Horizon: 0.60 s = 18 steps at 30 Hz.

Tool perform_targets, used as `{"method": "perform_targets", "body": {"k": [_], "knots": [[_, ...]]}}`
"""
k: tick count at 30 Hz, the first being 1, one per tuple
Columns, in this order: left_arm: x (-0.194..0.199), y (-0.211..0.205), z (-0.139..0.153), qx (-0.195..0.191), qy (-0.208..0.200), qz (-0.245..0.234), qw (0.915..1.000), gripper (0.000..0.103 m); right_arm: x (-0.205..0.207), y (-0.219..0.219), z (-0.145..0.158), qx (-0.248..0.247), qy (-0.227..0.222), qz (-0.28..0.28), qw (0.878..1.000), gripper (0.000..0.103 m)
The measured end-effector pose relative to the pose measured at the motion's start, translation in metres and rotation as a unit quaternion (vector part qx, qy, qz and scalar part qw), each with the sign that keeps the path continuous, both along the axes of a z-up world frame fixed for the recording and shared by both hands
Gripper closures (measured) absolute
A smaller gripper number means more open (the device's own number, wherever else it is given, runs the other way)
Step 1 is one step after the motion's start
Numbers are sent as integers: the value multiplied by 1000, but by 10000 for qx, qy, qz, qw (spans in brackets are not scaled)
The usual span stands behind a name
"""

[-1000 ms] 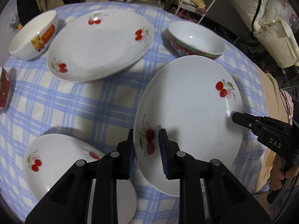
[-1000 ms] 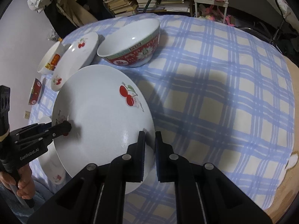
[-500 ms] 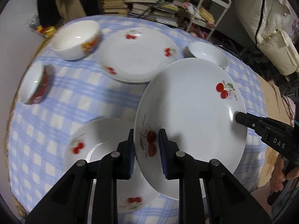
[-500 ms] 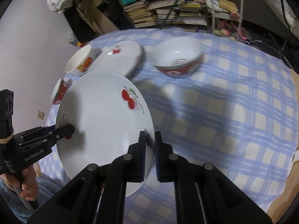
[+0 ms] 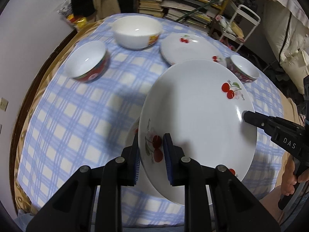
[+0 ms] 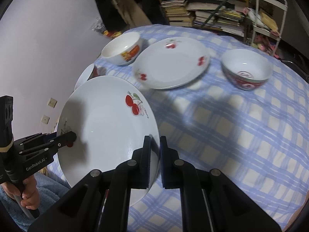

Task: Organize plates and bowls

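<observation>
On the round table under a blue checked cloth (image 5: 81,119) we note three bowls and a cherry plate (image 6: 171,63) at rest. A second cherry plate (image 5: 197,116) is held tilted above the cloth, over another plate. The left gripper (image 5: 151,154) and right gripper (image 6: 155,154) clamp its opposite rims.

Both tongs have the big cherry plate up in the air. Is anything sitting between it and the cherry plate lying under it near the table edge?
Nothing visible does. The large white cherry-print plate, gripped at opposite rims by the left tongs and right tongs, hangs tilted directly over the partly hidden white plate on the blue checked tablecloth. The bowls stand farther back.
</observation>
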<state>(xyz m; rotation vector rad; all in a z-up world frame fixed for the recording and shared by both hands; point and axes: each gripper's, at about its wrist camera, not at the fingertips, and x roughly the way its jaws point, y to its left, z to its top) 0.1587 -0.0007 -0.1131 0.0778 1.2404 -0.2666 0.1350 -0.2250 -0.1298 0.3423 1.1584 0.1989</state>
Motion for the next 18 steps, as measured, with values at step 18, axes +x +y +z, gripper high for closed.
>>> {"method": "perform_targets", "body": {"k": [18], "knots": [[-15,23,-61,37,404,358,9985,81,-6,32,-57,-326,320,250,9986,91]]}}
